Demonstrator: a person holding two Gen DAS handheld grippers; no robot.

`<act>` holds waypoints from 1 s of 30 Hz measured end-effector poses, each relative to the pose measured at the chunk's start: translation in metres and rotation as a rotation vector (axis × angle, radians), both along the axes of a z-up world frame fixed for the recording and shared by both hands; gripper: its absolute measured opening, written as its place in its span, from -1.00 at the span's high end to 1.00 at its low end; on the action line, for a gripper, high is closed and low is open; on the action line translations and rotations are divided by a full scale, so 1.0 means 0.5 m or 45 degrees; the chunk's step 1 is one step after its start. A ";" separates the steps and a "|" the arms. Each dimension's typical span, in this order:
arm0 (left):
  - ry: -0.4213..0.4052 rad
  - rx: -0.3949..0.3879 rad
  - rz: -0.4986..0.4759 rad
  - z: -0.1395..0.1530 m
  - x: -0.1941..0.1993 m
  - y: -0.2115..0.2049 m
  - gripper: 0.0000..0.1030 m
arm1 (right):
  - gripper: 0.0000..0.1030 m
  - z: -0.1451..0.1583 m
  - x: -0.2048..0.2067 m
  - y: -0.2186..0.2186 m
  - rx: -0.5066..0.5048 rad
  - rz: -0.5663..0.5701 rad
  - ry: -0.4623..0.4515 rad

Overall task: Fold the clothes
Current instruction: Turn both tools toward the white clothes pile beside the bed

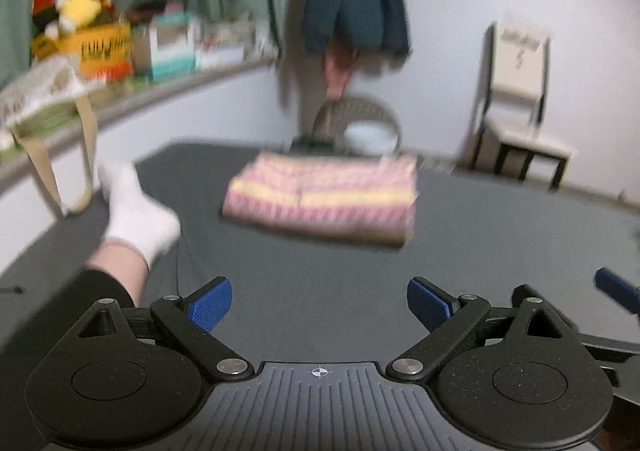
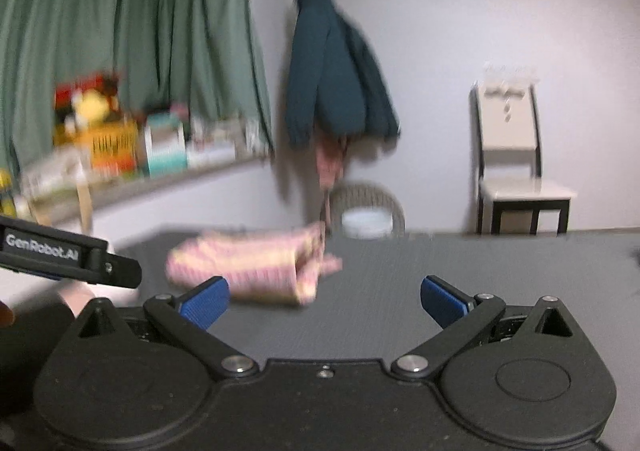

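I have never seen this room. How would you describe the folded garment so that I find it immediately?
Start at the wide dark grey flat surface that fills the lower half of both views. Towards its far edge, in front of the round wicker chair, lies the folded pink-and-cream striped garment. It is the only patterned cloth lying on the surface; the dark teal jacket hangs on the wall, and the white sock is on a person's foot.

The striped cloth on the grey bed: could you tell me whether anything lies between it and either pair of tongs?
Nothing visible does. The striped cloth lies folded on the grey bed, with only bare sheet between it and the open left tongs and the open right tongs. The socked foot rests off to the left.
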State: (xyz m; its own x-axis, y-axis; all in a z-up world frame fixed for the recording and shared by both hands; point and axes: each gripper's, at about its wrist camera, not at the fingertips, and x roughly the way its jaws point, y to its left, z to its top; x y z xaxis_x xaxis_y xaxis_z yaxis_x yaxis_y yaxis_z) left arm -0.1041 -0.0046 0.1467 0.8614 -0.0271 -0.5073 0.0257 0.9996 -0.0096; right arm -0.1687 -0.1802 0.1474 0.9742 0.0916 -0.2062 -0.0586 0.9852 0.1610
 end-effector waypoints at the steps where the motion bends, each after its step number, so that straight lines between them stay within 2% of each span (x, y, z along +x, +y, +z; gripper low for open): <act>1: -0.043 0.000 -0.013 0.039 -0.030 0.003 -0.85 | -1.00 0.032 -0.028 -0.004 0.036 -0.002 -0.029; 3: -0.147 -0.010 -0.037 0.122 -0.094 0.018 -0.85 | -1.00 0.092 -0.074 -0.013 0.103 0.013 -0.090; 7: -0.328 -0.012 -0.092 0.298 -0.243 0.073 -0.85 | -1.00 0.249 -0.180 -0.015 0.080 0.096 -0.174; 11: -0.460 0.029 -0.132 0.462 -0.396 0.144 -0.85 | -1.00 0.365 -0.260 0.003 -0.069 0.163 -0.191; 14: -0.538 0.130 -0.109 0.556 -0.516 0.204 -0.85 | -1.00 0.425 -0.328 0.015 -0.094 0.226 -0.272; 18: -0.574 0.256 -0.037 0.652 -0.667 0.283 -0.85 | -1.00 0.461 -0.410 0.022 0.021 0.330 -0.354; 21: -0.563 0.300 0.083 0.684 -0.754 0.346 -0.85 | -1.00 0.453 -0.455 0.026 0.104 0.362 -0.386; 23: -0.549 0.343 0.205 0.686 -0.807 0.392 -0.85 | -1.00 0.427 -0.474 0.031 0.162 0.377 -0.383; 25: -0.512 0.342 0.289 0.677 -0.848 0.434 -0.85 | -1.00 0.412 -0.494 0.026 0.212 0.409 -0.354; 27: -0.463 0.274 0.331 0.647 -0.882 0.477 -0.85 | -1.00 0.389 -0.496 0.028 0.250 0.460 -0.305; 30: -0.361 0.121 0.372 0.588 -0.908 0.535 -0.85 | -1.00 0.358 -0.506 0.042 0.238 0.441 -0.255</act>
